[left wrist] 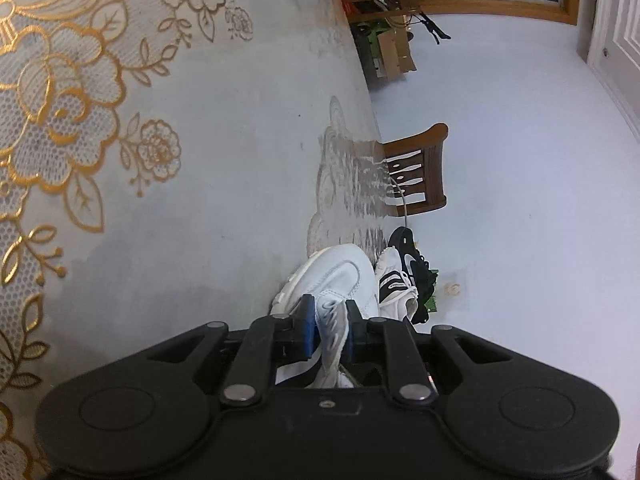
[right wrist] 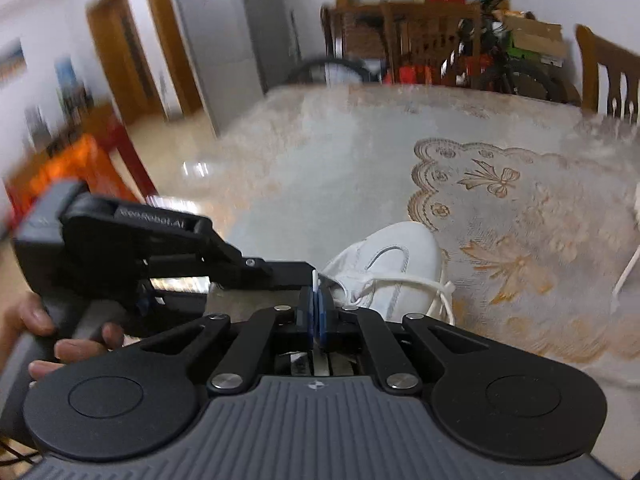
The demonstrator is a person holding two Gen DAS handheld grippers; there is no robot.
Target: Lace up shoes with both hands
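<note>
A white shoe (left wrist: 340,276) (right wrist: 396,256) lies on the table, toe pointing away. My left gripper (left wrist: 330,314) is rolled onto its side, and its blue pads press on a white flap of the shoe's upper (left wrist: 332,320). In the right wrist view the left gripper (right wrist: 294,270) reaches in from the left, held by a hand (right wrist: 60,344). My right gripper (right wrist: 317,306) is shut on the white shoelace; the lace tip (right wrist: 315,279) sticks up above the pads. Loose lace (right wrist: 424,282) crosses the shoe's throat.
A black-and-white shoe (left wrist: 400,280) lies just beyond the white one. A grey tablecloth with gold flowers (left wrist: 180,160) (right wrist: 500,220) covers the table. A wooden chair (left wrist: 424,168) (right wrist: 604,76) stands at the table's edge. Behind the table are a bicycle (right wrist: 504,64) and a refrigerator (right wrist: 216,40).
</note>
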